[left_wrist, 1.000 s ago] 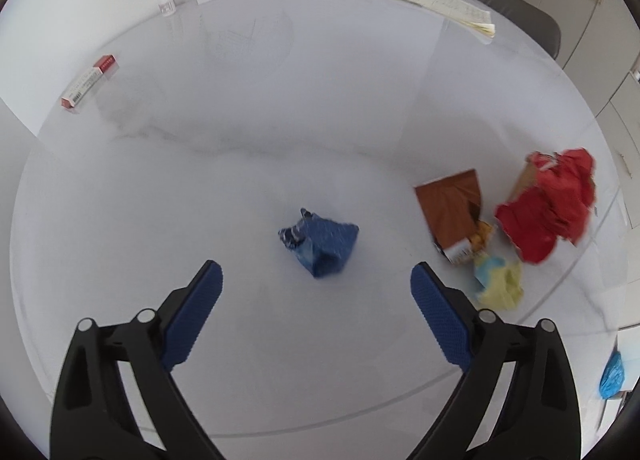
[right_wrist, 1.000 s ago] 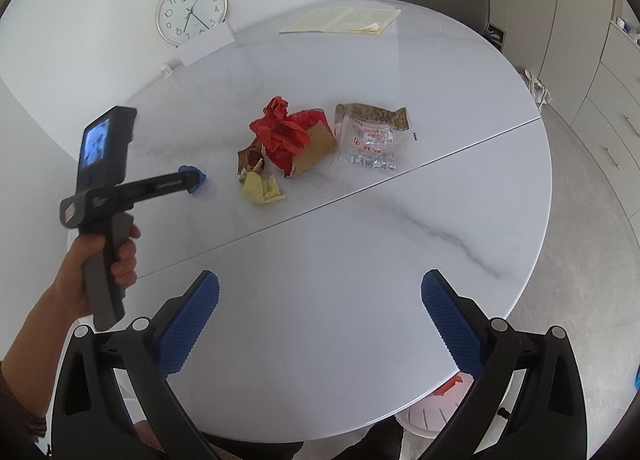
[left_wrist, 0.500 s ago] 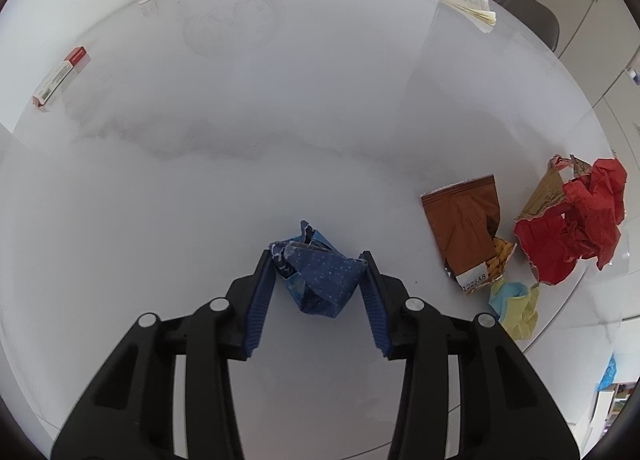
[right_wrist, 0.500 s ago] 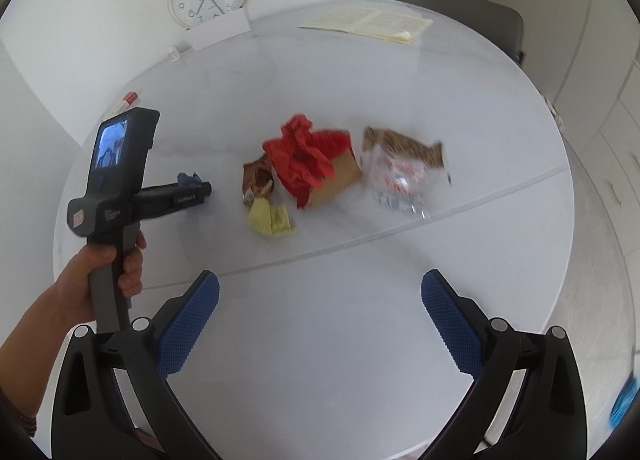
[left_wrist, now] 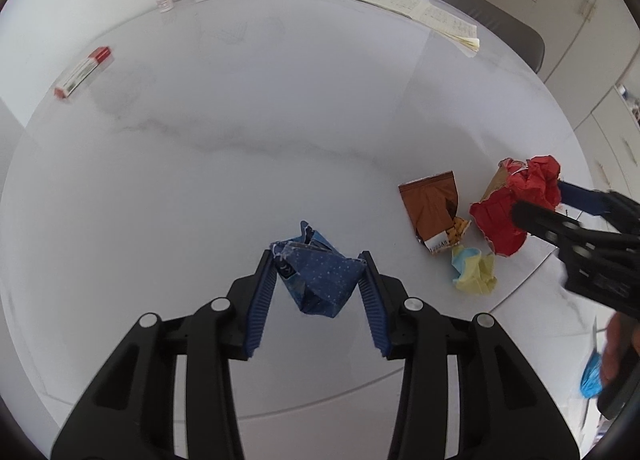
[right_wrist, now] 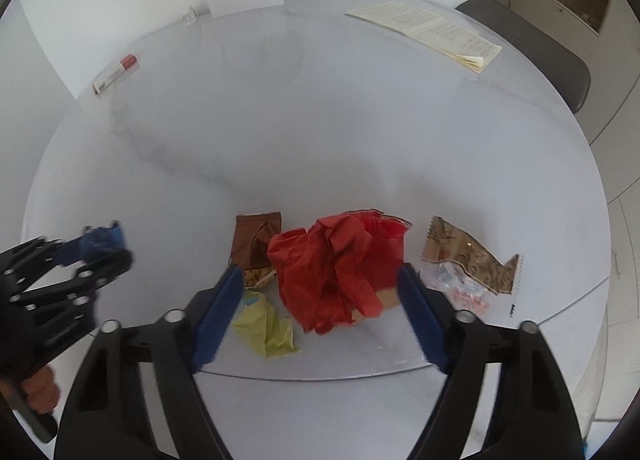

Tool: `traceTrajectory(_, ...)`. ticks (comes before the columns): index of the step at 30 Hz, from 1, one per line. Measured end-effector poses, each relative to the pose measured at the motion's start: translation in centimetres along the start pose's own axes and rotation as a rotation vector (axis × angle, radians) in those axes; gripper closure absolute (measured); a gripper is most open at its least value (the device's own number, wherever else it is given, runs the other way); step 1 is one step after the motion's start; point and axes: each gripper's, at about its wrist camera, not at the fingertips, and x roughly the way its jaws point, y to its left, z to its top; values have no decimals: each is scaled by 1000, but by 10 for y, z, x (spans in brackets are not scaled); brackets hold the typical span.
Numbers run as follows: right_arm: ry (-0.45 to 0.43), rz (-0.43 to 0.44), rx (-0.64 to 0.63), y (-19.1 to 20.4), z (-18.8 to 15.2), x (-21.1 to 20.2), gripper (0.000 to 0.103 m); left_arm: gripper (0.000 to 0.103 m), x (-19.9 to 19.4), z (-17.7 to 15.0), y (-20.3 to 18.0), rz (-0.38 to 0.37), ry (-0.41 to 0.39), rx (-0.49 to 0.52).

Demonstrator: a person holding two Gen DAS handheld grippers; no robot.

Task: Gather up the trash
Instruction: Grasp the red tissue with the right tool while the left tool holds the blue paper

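Collection barely begun: my left claw (left_wrist: 318,280) clenches the blue wrapper (left_wrist: 320,280), my right claw (right_wrist: 320,312) is closing around red paper (right_wrist: 336,276) at twelve o'clock, other scraps remain on the surface (right_wrist: 360,120)

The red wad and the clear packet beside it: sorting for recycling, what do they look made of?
Red wad: likely matte paper, sharp dull creases, with a tan cardboard-like piece under it. Clear packet: glossy plastic film, see-through lower part, serrated edge.
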Motion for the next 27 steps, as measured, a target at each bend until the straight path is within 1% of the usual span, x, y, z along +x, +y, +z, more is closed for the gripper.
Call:
traceTrajectory(2, 22, -4, -8, 1, 1, 8, 56, 62, -8, -6, 5, 4, -1, -25)
traceTrajectory(4, 22, 1, -3, 1, 0, 7, 64, 62, -15, -9, 10, 12, -2, -42)
traceTrajectory(5, 15, 5, 2, -1, 0, 5, 71, 62, -18, -11, 11, 18, -4, -46)
traceTrajectory(10, -25, 58, 44, -6, -2, -14, 74, 62, -35, -17, 13, 57, -21, -43)
traceTrajectory(16, -108, 153, 116, -15, -7, -51, 75, 62, -53, -23, 3, 54, -36, -30)
traceTrajectory(17, -126, 176, 133, -18, -9, -60, 75, 62, -56, -24, -1, 53, -40, -22)
traceTrajectory(20, -173, 210, 172, -27, -19, -85, 75, 62, -67, -28, -16, 40, -54, 12)
traceTrajectory(22, -209, 227, 193, -37, -33, -109, 75, 62, -77, -33, -29, 29, -69, 49)
traceTrajectory(24, -224, 205, 200, -46, -52, -129, 75, 62, -85, -38, -44, 13, -82, 85)
traceTrajectory(27, -220, 147, 219, -66, -99, -155, 75, 62, -95, -50, -70, -23, -90, 148)
